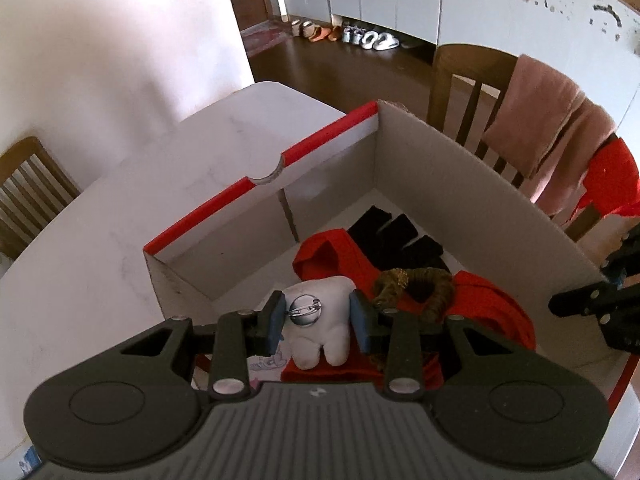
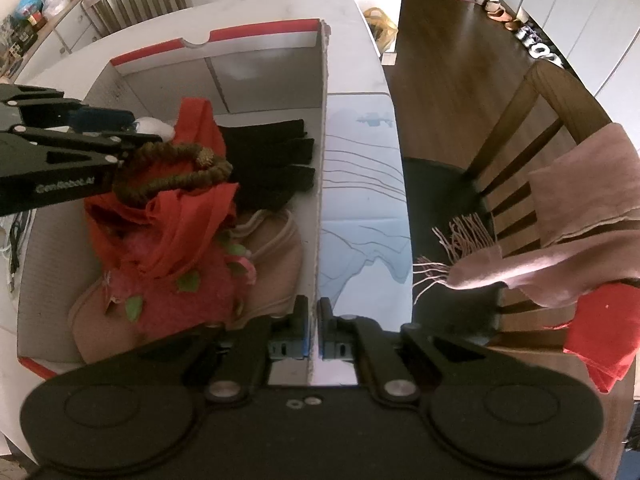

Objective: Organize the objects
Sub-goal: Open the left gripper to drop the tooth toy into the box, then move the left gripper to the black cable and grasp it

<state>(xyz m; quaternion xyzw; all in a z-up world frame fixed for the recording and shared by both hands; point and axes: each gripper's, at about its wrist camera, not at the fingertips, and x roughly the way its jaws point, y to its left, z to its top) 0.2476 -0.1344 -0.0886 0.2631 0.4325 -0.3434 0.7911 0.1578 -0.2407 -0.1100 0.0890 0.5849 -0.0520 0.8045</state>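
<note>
Step in hand: carrying a small white tooth-shaped plush (image 1: 318,330) into the cardboard box (image 1: 460,168), judged as the placing stage of the tidying.
Left gripper (image 1: 318,320): clamped on the plush, blue pads (image 1: 275,322) pressing its two sides, metal pin-back badge facing the camera.
Where the plush is: above the box interior, over red cloth (image 1: 492,312) and beside a brown braided ring (image 1: 416,284); not yet resting on anything, as far as can be told.
Right gripper (image 2: 314,322): drawn together on the box's right wall (image 2: 322,160), one finger inside and one outside, apparently steadying the box.
Box contents: black gloves (image 2: 280,160) at the far end, red cloth in the middle, a pink strawberry-like plush (image 2: 188,292) and a tan pouch (image 2: 276,248) nearer (mostly buried under the rest).
Surroundings: white table (image 1: 100,208) beneath the box, wooden chair (image 2: 532,128) draped with a pink scarf (image 2: 580,216) on the far side of the wall.
Next move calls for: lowering toward a free patch, probably the bare floor in the box's left near corner, then parting the pads.
Watch for: badge pin snagging on red cloth; ring rolling if nudged.
</note>
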